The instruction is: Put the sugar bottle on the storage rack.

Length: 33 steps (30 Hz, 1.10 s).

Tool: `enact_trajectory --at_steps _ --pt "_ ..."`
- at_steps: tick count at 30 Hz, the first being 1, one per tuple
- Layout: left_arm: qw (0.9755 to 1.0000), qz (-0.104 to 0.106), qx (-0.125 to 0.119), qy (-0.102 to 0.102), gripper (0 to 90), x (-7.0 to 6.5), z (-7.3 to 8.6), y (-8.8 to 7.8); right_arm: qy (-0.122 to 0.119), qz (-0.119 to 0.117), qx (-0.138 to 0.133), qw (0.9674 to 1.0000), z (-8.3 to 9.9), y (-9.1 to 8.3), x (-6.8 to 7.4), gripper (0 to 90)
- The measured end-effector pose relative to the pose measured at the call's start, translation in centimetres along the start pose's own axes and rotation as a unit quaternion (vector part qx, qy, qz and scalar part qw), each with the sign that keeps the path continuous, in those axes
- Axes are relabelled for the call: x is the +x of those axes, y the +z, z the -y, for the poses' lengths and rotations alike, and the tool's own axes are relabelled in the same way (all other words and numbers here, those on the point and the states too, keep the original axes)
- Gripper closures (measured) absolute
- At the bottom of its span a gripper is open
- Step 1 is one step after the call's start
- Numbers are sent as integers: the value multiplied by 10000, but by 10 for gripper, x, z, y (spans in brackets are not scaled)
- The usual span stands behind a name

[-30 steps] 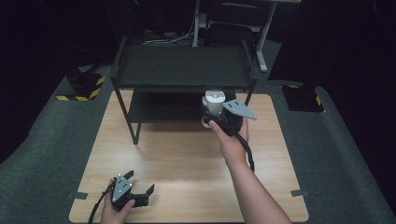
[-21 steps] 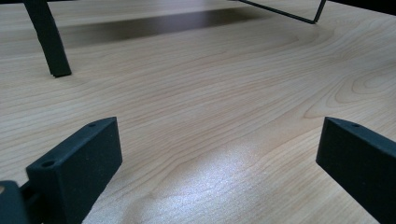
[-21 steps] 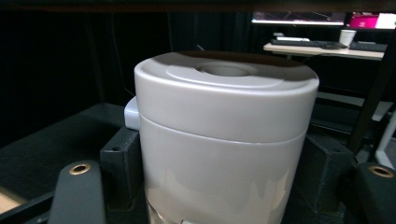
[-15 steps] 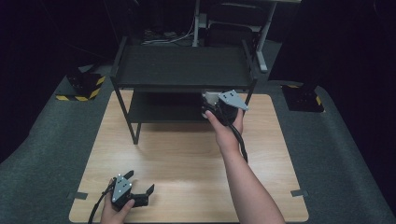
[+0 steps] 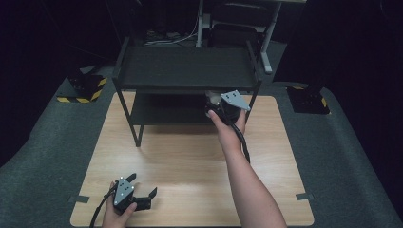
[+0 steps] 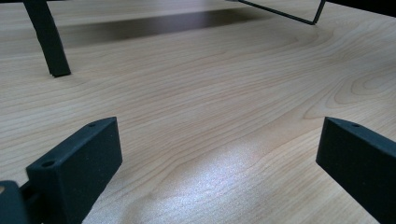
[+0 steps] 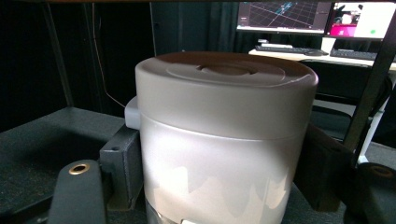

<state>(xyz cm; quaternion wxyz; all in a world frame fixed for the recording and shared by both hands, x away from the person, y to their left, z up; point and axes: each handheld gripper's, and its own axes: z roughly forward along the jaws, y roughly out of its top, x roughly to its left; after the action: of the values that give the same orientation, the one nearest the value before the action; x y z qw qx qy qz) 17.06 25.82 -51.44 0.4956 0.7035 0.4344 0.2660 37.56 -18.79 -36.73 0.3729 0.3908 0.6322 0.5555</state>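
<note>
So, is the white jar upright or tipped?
Upright. In the right gripper view the jar stands with its lid level on top, held between the right tool's jaws.

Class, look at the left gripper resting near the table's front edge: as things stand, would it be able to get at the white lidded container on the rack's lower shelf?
Probably not yet. The left gripper sits open, far from the white lidded container, which the right gripper already clamps under the black rack's top shelf.
</note>
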Motion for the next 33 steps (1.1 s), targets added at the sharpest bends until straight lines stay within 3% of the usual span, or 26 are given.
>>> enact_trajectory --at_steps 8,11,21,33 --pt "10000 5 4 -6 5 0 0 0 89 -40 34 9999 0 -1 -2 272" --pt "10000 8 6 -13 5 0 0 0 22 -41 72 10000 -2 -1 -1 268" --pt "10000 -1 0 7 5 0 0 0 -94 -140 -5 9999 -3 -12 2 10" --pt "10000 -23 -8 14 5 -1 0 0 -69 -473 -185 9987 5 -43 -6 4"
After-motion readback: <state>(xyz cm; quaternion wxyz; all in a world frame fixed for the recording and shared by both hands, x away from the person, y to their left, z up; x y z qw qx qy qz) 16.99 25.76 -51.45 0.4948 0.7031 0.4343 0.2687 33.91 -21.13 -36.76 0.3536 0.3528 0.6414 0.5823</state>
